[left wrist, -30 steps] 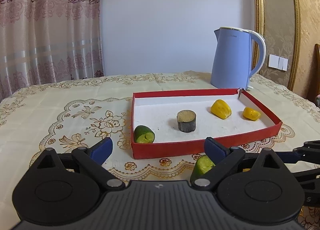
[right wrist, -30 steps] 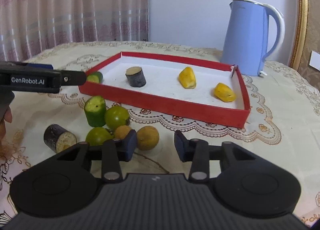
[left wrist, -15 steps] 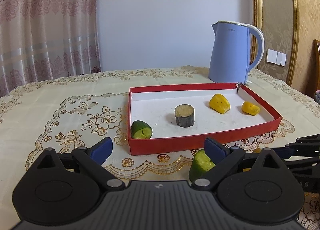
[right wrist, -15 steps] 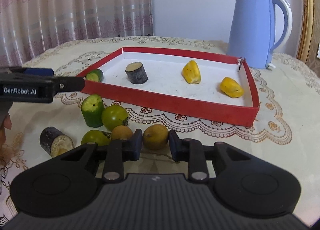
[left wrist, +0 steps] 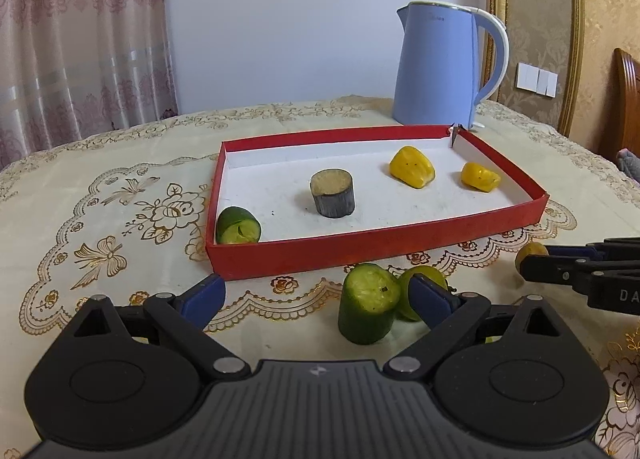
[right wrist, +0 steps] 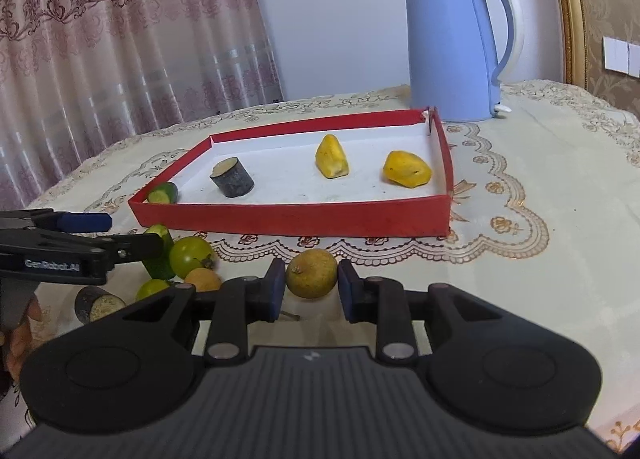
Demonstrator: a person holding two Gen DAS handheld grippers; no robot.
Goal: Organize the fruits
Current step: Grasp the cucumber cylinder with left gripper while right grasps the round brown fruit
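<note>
Four pieces are already sat in the red tray [right wrist: 288, 215]: a green cucumber chunk [left wrist: 238, 226] at its near-left corner, a dark cylinder [left wrist: 332, 198] stood on end with cut face up, and two yellow pieces [right wrist: 331, 157] toward the kettle [right wrist: 456, 47] end.

Loose fruit is left in front of the tray's near wall. The round brown fruit [right wrist: 312, 273] is bracketed by the right gripper [right wrist: 312, 295], pads narrowly apart and either side of it; contact is not evident, so it is judged lined up for a pinch, not gripped. No clear long axis on it; stem nub is seen at upper left.

The left gripper [left wrist: 316, 299] is held wide, near the tray's front-left corner. The cut cucumber piece [left wrist: 368, 309] is stood just inside its right finger, long axis roughly vertical, slightly tilted, cut face up. A green round fruit [left wrist: 420, 291] is touching or just behind it. Likely staged as next pick.
</note>
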